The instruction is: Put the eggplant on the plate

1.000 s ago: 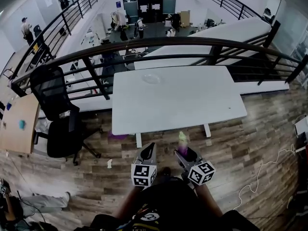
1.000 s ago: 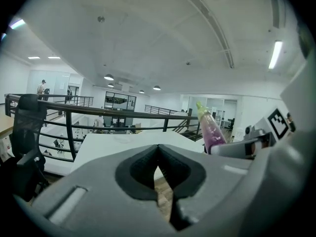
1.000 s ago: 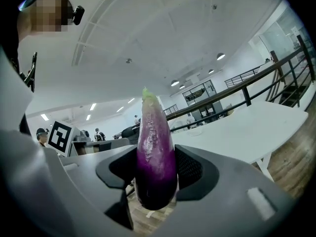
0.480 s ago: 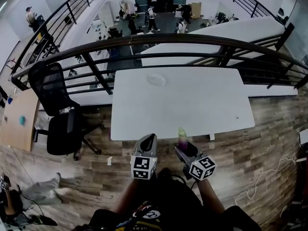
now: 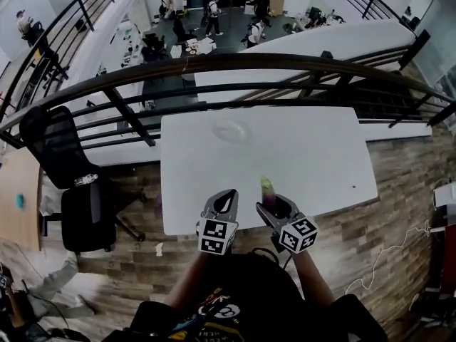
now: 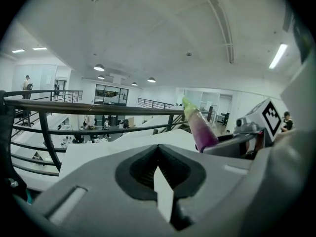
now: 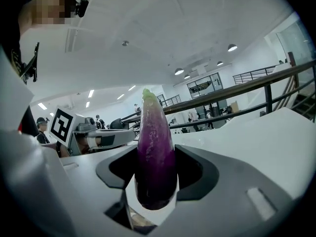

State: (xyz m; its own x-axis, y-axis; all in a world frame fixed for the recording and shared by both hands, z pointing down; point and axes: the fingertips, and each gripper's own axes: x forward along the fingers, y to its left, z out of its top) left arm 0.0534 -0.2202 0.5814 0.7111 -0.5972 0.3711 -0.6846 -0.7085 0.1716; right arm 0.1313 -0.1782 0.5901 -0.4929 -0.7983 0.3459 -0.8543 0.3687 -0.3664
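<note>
Long purple eggplant [image 7: 156, 162] reads smooth and glossy, white rectangular table [image 5: 306, 155] matt, brown plank floor [image 5: 388, 226] around the table wood-grained.

Purple eggplant [image 7: 156, 157], white table [image 5: 306, 155]

I count one eggplant [image 5: 267, 189], one plate [image 5: 231, 130], one white table [image 5: 313, 155], one black office chair [image 5: 82, 212], and two grippers: the left gripper [image 5: 227, 197] and the right gripper [image 5: 274, 206].

The eggplant's [image 5: 268, 188] lower half is hidden within the right tongs [image 5: 275, 206].
</note>
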